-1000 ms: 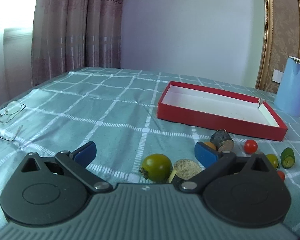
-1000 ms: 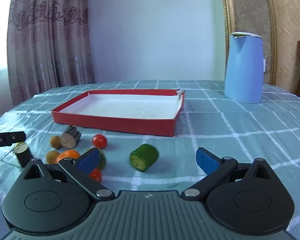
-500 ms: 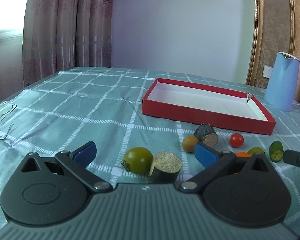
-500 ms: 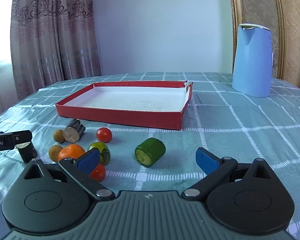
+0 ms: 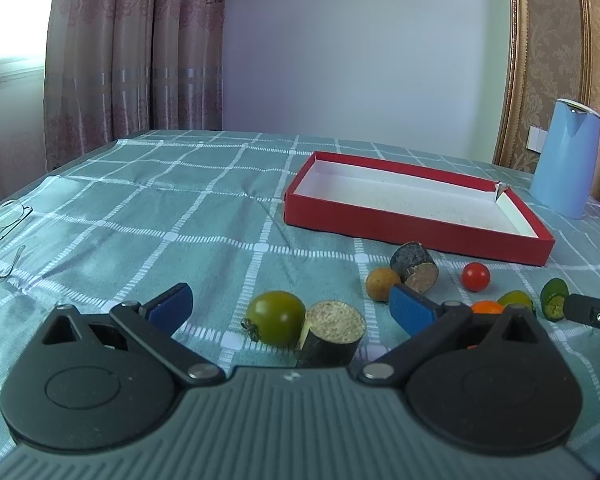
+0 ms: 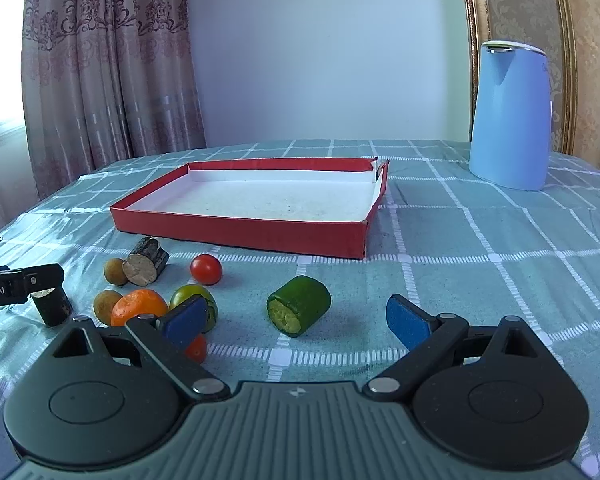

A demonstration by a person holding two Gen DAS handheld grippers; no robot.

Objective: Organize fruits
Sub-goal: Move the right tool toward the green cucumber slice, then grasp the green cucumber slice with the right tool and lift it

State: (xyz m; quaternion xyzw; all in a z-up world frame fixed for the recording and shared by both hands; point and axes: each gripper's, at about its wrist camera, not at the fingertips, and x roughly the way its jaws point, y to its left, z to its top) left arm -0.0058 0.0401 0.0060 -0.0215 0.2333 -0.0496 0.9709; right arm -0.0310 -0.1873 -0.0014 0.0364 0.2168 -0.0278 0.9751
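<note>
My left gripper [image 5: 290,306] is open above the table, with a green tomato [image 5: 276,317] and an upright dark cut stalk piece [image 5: 332,334] between its fingers. My right gripper [image 6: 298,318] is open, with a green cucumber chunk [image 6: 299,305] between its fingers. The empty red box [image 6: 260,204] lies behind the fruit; it also shows in the left wrist view [image 5: 416,208]. An orange [image 6: 138,307], a red cherry tomato [image 6: 206,269], a lying dark stalk piece [image 6: 146,261] and small brown fruits [image 6: 113,271] lie in a group left of the cucumber.
A blue kettle [image 6: 510,116] stands at the back right of the table. Glasses [image 5: 4,220] lie on the checked tablecloth at the far left. Curtains hang behind the table. The left gripper's tip [image 6: 20,284] shows at the right wrist view's left edge.
Both grippers have pulled back and risen slightly, so the fruits sit farther up in the views. The green tomato and stalk piece now show fully between the left fingers. Both stay open.
</note>
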